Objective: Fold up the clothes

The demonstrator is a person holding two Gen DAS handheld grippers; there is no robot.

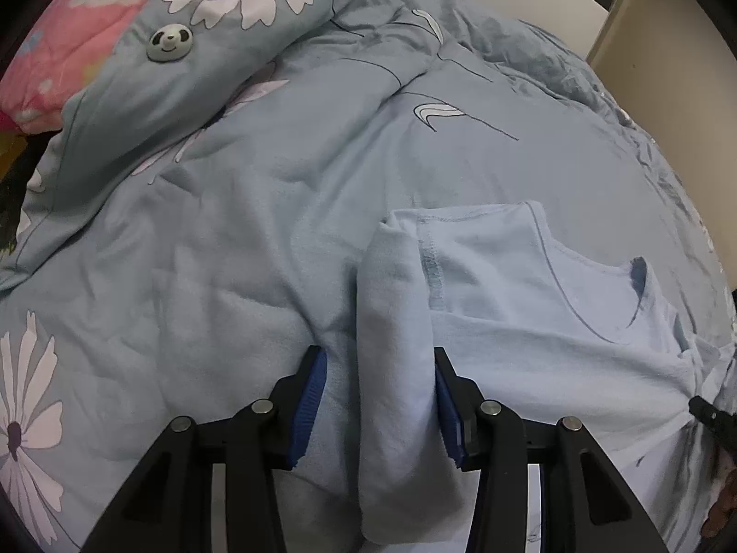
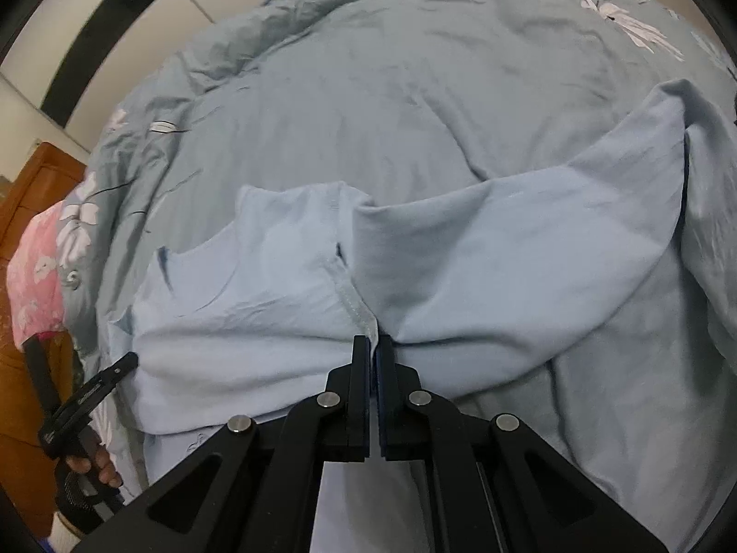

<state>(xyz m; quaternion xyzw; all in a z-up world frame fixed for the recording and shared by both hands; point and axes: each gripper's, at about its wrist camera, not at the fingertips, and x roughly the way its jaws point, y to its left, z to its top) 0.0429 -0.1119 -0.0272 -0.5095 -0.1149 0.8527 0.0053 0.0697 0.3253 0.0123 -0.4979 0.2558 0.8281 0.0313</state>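
lying spread on a grey-blue floral duvet (image 1: 258,212): one pale blue t-shirt (image 1: 529,322), neckline facing up, partly folded. left gripper (image 1: 380,359): blue-padded jaws apart, straddling a folded-over band of the shirt's side; the right-hand pad touches the band, the left-hand pad stands clear of it. right gripper (image 2: 374,345): jaws pressed together, pinching the shirt at a stitched hem where a sleeve panel folds across the body. pink patterned pillow (image 1: 69,32) at the far corner of the bed, beside a round panda clip (image 1: 170,41) on the duvet. brown wooden furniture (image 2: 32,193) beyond the bed edge.
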